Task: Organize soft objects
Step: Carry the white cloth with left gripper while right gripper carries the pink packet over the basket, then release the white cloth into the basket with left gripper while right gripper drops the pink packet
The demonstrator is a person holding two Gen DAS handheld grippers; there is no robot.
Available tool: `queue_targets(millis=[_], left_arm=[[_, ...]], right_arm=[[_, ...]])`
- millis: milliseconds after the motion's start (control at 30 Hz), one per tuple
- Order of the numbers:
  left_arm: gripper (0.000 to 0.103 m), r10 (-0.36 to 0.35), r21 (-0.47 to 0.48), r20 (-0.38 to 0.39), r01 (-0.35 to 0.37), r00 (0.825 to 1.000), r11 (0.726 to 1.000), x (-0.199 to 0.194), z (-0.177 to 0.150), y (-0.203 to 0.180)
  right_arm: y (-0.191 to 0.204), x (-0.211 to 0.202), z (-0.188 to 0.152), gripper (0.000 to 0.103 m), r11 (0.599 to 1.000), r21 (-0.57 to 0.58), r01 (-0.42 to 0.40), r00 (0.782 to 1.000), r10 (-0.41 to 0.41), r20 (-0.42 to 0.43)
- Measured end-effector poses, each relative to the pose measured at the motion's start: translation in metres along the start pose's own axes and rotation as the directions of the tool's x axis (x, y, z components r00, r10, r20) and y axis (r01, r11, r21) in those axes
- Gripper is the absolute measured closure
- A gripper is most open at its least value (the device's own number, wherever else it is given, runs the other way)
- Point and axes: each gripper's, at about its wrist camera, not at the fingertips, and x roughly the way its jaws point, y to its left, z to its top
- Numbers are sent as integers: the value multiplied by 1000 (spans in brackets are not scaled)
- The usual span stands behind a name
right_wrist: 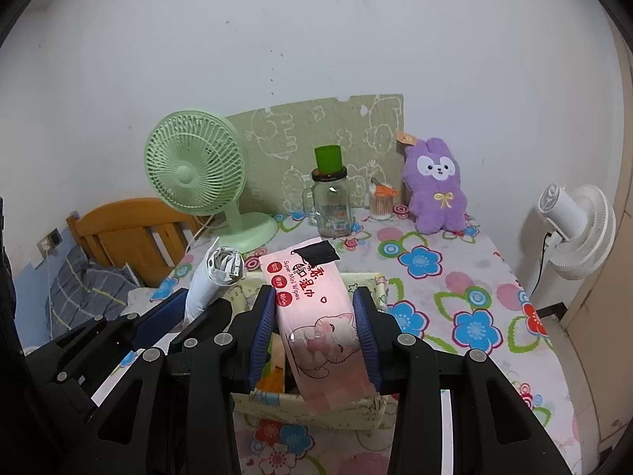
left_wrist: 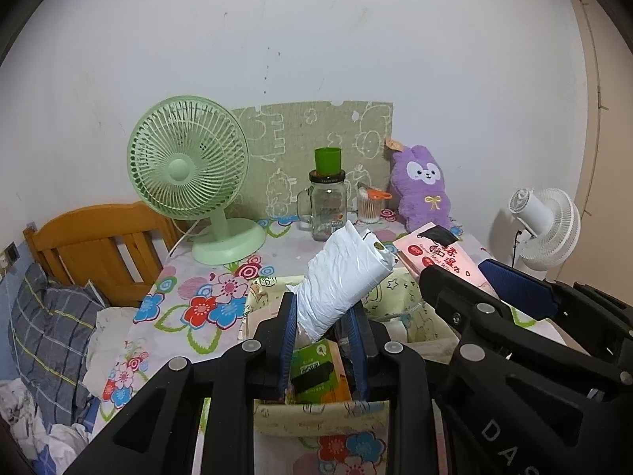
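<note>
Gripping a white roll of plastic bags (left_wrist: 344, 277), the left tool (left_wrist: 322, 328) holds it tilted above a cream fabric basket (left_wrist: 395, 297) on the floral worktop (left_wrist: 190, 301). Just right, the right tool (right_wrist: 314, 328) clamps a pink wipes pack (right_wrist: 316, 316) over the same basket. Far back stand a green fan (left_wrist: 190, 166), a glass jar (left_wrist: 327, 208) and a purple plush rabbit (left_wrist: 421, 186).
</note>
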Motion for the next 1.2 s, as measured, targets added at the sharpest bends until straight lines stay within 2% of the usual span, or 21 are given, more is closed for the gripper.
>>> queue_targets(millis=[433, 633, 667, 767, 800, 1000, 1200], left_arm=[[78, -29, -4, -73, 29, 997, 1000, 63, -5, 7], [60, -17, -9, -132, 16, 991, 1000, 87, -13, 12], [55, -15, -10, -136, 14, 991, 1000, 88, -13, 12], [28, -2, -11, -144, 1, 990, 1000, 91, -17, 15], [25, 1, -9, -145, -3, 989, 1000, 89, -17, 16], [13, 23, 36, -169, -17, 985, 999, 80, -20, 15], [12, 23, 44, -194, -15, 981, 999, 79, -25, 14]], right_arm=[[-10, 63, -5, 60, 1000, 24, 17, 997, -15, -81], [-16, 87, -12, 60, 999, 38, 28, 990, -23, -136], [-17, 90, -13, 60, 999, 39, 28, 990, -22, -142], [-17, 97, -16, 60, 999, 37, 25, 988, -19, -154], [-17, 98, -17, 60, 999, 38, 21, 988, -15, -156], [-10, 106, -20, 60, 1000, 21, 3, 986, 1, -165], [-1, 109, -24, 59, 1000, 2, -4, 984, 4, -180]])
